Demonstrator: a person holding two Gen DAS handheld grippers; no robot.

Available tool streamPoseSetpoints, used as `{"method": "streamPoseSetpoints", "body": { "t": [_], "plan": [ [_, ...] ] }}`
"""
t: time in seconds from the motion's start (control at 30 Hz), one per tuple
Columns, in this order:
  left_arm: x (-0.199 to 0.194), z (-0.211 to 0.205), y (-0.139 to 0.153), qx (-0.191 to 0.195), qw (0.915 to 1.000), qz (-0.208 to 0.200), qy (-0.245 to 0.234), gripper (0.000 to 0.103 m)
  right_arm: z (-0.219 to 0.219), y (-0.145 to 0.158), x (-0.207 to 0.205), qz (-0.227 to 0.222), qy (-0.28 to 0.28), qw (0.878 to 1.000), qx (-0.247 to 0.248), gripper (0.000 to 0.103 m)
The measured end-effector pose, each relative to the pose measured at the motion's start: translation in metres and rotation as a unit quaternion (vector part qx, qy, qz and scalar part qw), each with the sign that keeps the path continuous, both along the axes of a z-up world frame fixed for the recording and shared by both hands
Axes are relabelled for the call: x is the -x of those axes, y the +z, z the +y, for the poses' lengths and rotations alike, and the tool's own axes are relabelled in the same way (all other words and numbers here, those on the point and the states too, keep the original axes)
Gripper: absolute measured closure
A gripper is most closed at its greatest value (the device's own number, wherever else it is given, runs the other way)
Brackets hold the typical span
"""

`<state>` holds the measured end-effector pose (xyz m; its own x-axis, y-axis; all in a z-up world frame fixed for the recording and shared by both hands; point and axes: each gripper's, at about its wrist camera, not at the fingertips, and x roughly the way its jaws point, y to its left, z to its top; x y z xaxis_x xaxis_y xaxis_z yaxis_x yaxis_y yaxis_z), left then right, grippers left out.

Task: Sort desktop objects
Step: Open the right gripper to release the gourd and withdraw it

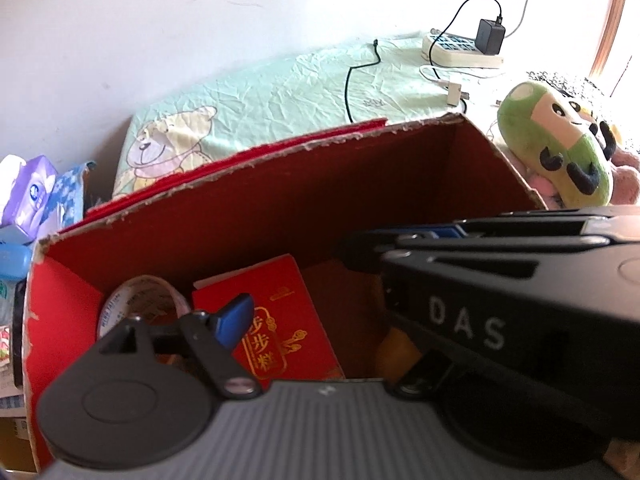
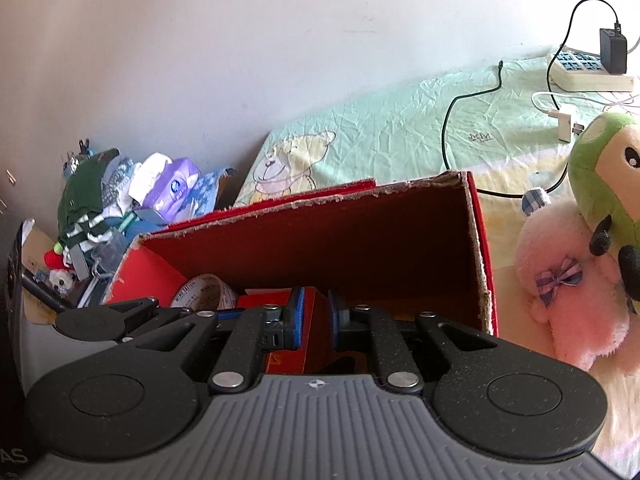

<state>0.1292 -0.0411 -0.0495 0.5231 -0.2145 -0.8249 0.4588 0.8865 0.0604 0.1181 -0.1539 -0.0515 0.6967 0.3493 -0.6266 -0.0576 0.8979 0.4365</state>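
Your right gripper (image 2: 317, 316) looks pressed onto a dark red carton (image 2: 318, 320), with a blue pad against each side. It sits low over the near edge of the red cardboard box (image 2: 360, 232), so I judge the step to be setting this carton down inside. Your left gripper (image 1: 316, 312) hangs over the same box. Its one visible finger (image 1: 236, 316) is swung well off centre, so take it as spread and empty; the other finger is hidden behind your right tool. The box floor towards its left wall is taken by a tape roll (image 1: 136, 300) and, just beside it, a red packet (image 1: 280, 320) with gold lettering. The right-hand part shows more bare floor, so aim the carton there. Lower it until it rests on the floor before you part the pads, so it does not tip onto the packet. The two tools are crowded together, so draw the left one back towards the box's left wall first. Then lift the right one straight up past the ragged rim.
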Motion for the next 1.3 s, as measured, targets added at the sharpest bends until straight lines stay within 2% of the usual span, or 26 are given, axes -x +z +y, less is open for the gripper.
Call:
{"method": "streamPoseSetpoints", "body": {
  "t": [0.17,0.27,0.37,0.5,0.67,0.8,0.9,0.97,1.07,1.3],
  "plan": [
    [0.001,0.002,0.001,0.000,1.0000,0.000,0.009,0.020,-0.007,0.002,0.007,-0.024,-0.018,0.999,-0.021,0.090],
    [0.003,0.004,0.004,0.000,0.9996,-0.014,0.024,0.011,-0.011,0.002,0.007,-0.031,-0.020,0.999,-0.038,0.090],
    [0.006,0.003,0.007,-0.011,0.9985,-0.030,0.044,0.009,-0.012,0.003,0.007,-0.033,-0.019,0.998,-0.043,0.090],
    [0.010,0.006,0.013,-0.021,0.9972,-0.034,0.063,0.009,-0.015,0.002,0.011,-0.043,-0.029,0.997,-0.057,0.090],
    [0.016,0.021,0.028,0.003,0.9957,-0.032,0.086,0.008,-0.018,0.002,0.012,-0.048,-0.028,0.996,-0.066,0.087],
    [0.026,0.027,0.036,-0.003,0.9952,-0.041,0.089,0.007,-0.019,0.002,0.014,-0.054,-0.034,0.995,-0.071,0.087],
    [0.037,0.033,0.041,-0.006,0.9946,-0.049,0.091,0.001,-0.017,0.006,0.016,-0.059,-0.042,0.996,-0.052,0.083],
    [0.044,0.038,0.046,-0.009,0.9940,-0.056,0.093,0.001,-0.016,0.009,0.021,-0.062,-0.052,0.996,-0.044,0.081],
    [0.051,0.047,0.054,-0.009,0.9929,-0.066,0.099,0.001,-0.018,0.010,0.028,-0.052,-0.059,0.995,-0.062,0.076],
    [0.062,0.069,0.064,-0.008,0.9905,-0.074,0.115,0.001,-0.016,0.026,0.058,-0.067,-0.051,0.994,-0.069,0.075]
  ]
}}
